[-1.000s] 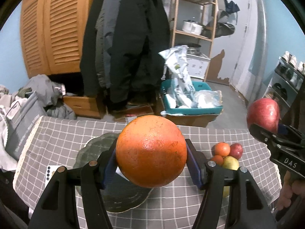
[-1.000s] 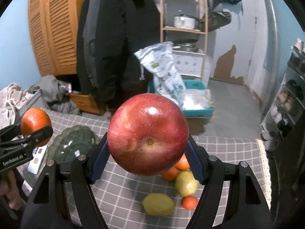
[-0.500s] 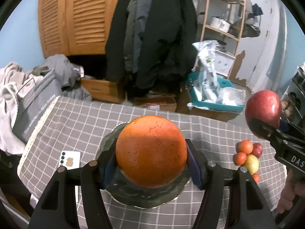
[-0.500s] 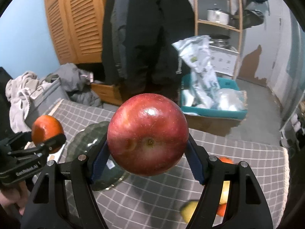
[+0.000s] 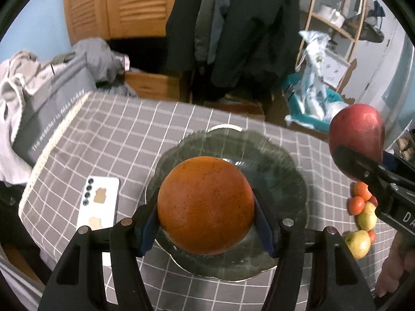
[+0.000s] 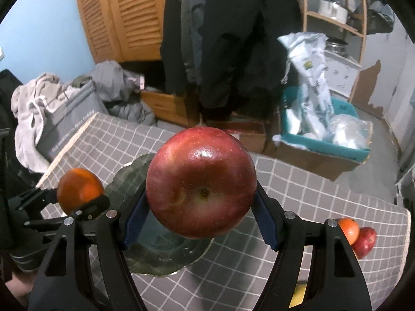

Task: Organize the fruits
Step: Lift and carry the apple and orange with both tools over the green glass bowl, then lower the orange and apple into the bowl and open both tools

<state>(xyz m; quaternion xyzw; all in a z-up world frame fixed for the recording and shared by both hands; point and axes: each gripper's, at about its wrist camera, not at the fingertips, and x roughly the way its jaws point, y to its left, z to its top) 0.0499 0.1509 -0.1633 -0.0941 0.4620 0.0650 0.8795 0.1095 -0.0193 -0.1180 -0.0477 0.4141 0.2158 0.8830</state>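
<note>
The left tongs point(image 5: 206, 207) are clenched on an orange point(image 5: 206, 204), blue pads pressing both its sides, fruit sitting between the tips & filling the gap. Directly below/beyond those tongs lies a dark green scalloped plate point(image 5: 272, 165) on the grid-check surface point(image 5: 124, 134); the orange hangs over the plate's near half, whether it touches can't be told. Left of the left tongs, a white phone point(image 5: 99, 202) lies flat on the cloth. The right tongs point(image 6: 201, 191) are clenched on a red apple point(image 6: 201, 181), stem end facing the camera, pads on both flanks. In the right wrist view the plate point(image 6: 155, 256) sits under & left of the apple. Right of both tongs, approx 5 loose fruits point(image 5: 363, 217) cluster on the surface, well apart from the plate: small orange ones, yellow-green ones, 1 red.
</note>
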